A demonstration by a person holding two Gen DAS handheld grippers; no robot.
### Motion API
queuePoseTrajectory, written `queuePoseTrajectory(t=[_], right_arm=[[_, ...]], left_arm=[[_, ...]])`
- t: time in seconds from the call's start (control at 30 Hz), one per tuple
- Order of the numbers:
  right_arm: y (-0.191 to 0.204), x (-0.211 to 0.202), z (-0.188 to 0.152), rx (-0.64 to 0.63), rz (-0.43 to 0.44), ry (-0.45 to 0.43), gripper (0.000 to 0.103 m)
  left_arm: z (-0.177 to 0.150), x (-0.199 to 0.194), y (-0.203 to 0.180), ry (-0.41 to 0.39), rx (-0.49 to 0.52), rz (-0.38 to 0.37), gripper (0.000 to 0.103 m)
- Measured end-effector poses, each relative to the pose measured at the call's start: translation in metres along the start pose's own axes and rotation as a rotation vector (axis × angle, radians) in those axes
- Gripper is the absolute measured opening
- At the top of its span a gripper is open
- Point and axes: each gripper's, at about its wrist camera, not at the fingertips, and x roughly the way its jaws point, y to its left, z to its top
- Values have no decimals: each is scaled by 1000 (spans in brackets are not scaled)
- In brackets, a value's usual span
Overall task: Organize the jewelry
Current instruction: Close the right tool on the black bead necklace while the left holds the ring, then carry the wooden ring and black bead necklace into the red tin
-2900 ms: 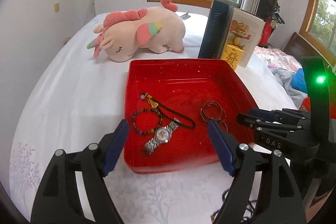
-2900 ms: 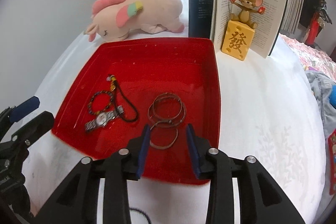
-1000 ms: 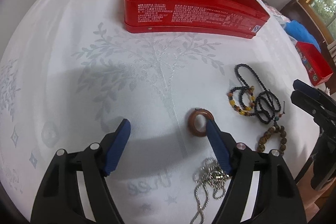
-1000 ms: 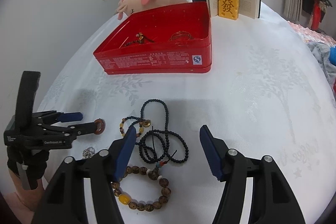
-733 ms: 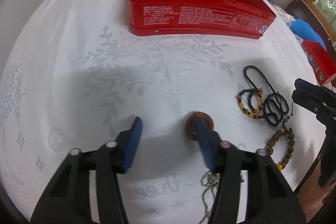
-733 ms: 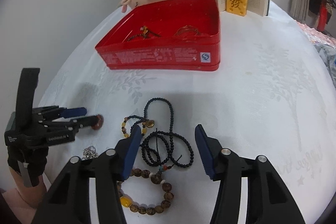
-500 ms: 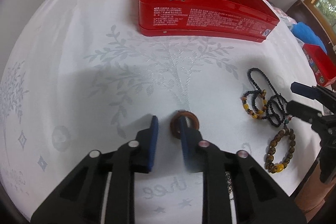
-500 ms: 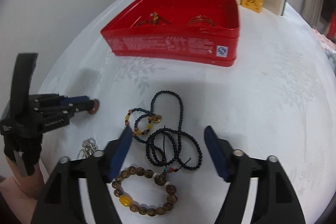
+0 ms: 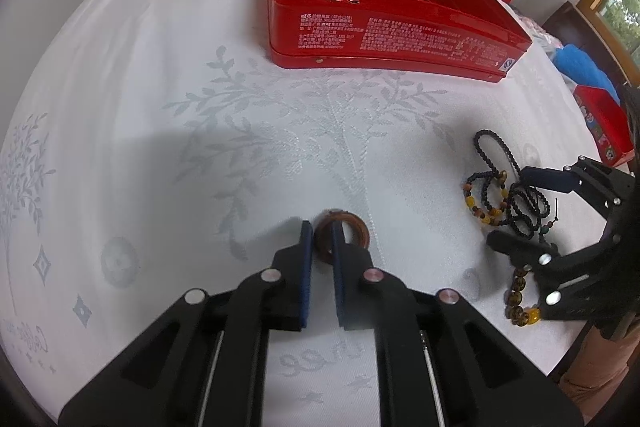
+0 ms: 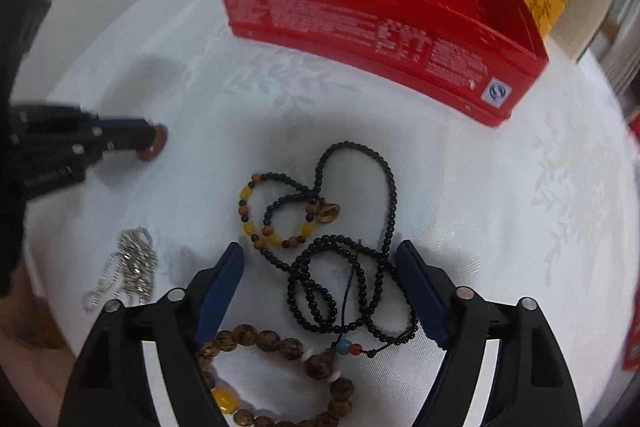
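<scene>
The left hand-held gripper (image 9: 321, 241) is pinched shut on 1 rim of the brown ring (image 9: 341, 235) lying on the white bed (image 9: 200, 147); so thin a grip may let it twist free on lifting. The right hand-held gripper (image 10: 320, 267) gapes empty over the black bead necklace (image 10: 352, 259); it may snag the tangled amber bracelet (image 10: 276, 215) on the way to the red tin (image 9: 400, 39).

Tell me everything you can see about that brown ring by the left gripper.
The brown ring is a small, thick, round band, reddish-brown and wood-like in look, with an open centre. It sits on the white patterned bedspread, well in front of the red tin and left of the bead strands. The left gripper is shut on its near-left rim: one blue pad sits outside the band, the other inside the hole. From the right wrist view it shows as a dark reddish disc at the fingertips, seemingly tilted.
</scene>
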Motion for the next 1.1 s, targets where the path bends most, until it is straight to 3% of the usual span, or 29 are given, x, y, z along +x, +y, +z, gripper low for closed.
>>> queuePoseTrajectory(t=[0.03,0.1,0.2,0.4,0.63,0.8,1.1], right_arm=[[3,-1,-1,-12,-2,-5,70],[5,-3,-2,-23,13,-10,49],[4,-5,-2,-18,28,-9,28],[-7,-8,-5,27,96,-30,10],[-30,-16,0,145,264,-72,10],[-44,-40,0,207,378,-148,10],[-60,-84,-3,240,430,-267,10]], left_arm=[[0,0,0,-1,0,-1,8],[0,0,0,-2,-1,-1,8],[1,2,-3,-4,-1,-1,8],[2,2,-3,-10,-13,-13,8],[3,-4,-3,-29,-13,-31,6],[6,-13,-3,-53,-16,-46,5],[11,-33,-1,-102,-26,-73,5]])
